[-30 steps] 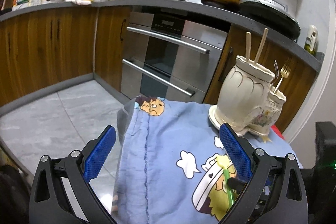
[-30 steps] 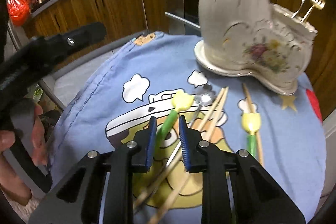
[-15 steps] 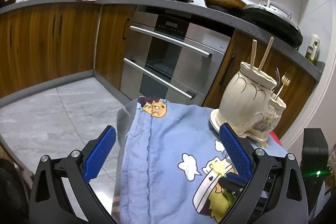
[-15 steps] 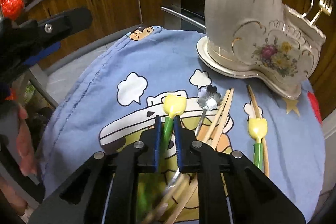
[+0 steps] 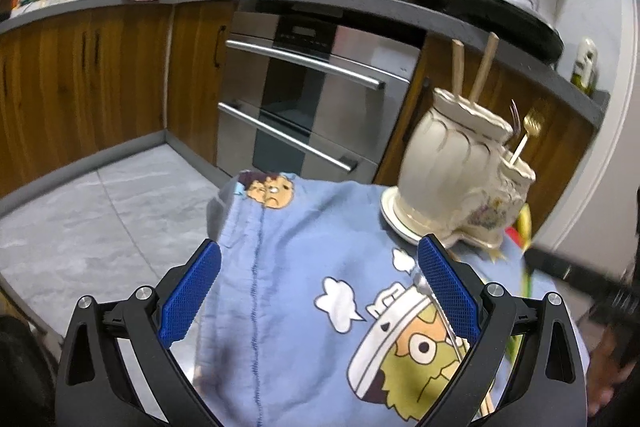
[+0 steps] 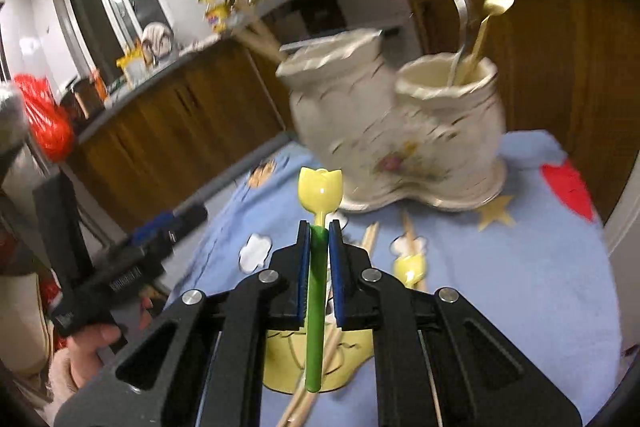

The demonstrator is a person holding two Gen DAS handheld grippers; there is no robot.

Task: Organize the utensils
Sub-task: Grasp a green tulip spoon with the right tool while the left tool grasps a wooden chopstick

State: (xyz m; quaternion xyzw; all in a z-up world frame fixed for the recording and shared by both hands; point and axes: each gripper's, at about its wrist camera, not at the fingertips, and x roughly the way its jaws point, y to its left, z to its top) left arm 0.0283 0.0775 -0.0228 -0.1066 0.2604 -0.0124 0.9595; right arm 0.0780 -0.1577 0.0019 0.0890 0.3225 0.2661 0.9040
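Note:
My right gripper (image 6: 319, 227) is shut on a tulip spoon (image 6: 320, 191) with a yellow bowl and green handle, lifted above the blue cartoon cloth (image 6: 520, 267). The cream ceramic holder (image 6: 400, 131) stands behind it, with two forks (image 6: 480, 23) in its low cup and chopsticks in the tall one. A second tulip spoon (image 6: 408, 265) and loose chopsticks (image 6: 370, 237) lie on the cloth. My left gripper (image 5: 316, 279) is open and empty over the cloth's left part, with the holder (image 5: 448, 167) to its right. A metal spoon (image 5: 434, 301) lies by its right finger.
The cloth-covered table is small, and its edge drops to a grey tiled floor (image 5: 100, 195) on the left. An oven (image 5: 304, 107) and wooden cabinets (image 5: 80, 87) stand behind. The other gripper's black body (image 5: 580, 283) reaches in from the right.
My right gripper has closed on the green-handled tulip spoon and lifted it off the cloth toward the holder. My left gripper has stayed open, shifting only slightly.

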